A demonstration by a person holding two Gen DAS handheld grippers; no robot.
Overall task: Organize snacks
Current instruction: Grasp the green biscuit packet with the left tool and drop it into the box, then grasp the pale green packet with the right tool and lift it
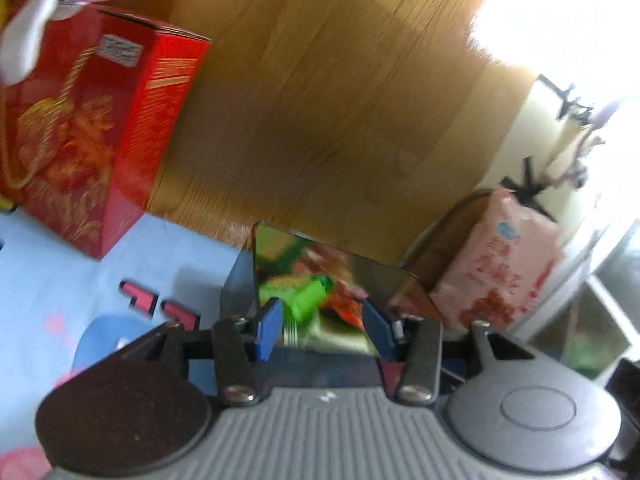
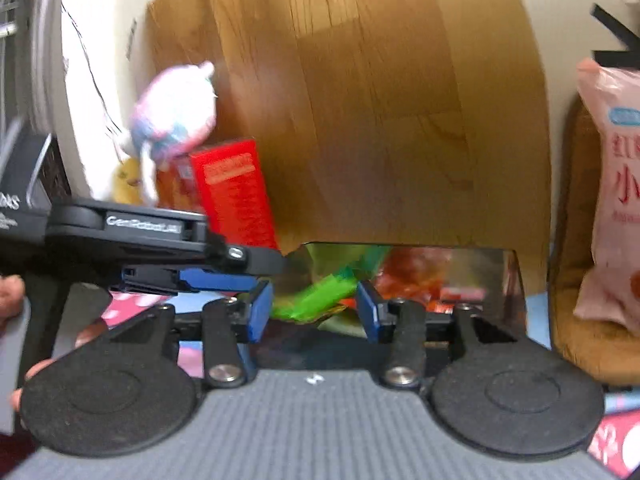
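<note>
Blue-padded right gripper (image 2: 314,310) levels toward a mirrored bin (image 2: 496,276), jaws wide, holding nothing. Beside it, left gripper (image 1: 322,326) angles at the same bin's near wall, jaws likewise wide and empty. Blurred green snack packet (image 2: 320,298) and orange ones lie inside. Red box (image 1: 92,140) stands left, pink snack bag (image 1: 500,276) right.
</note>
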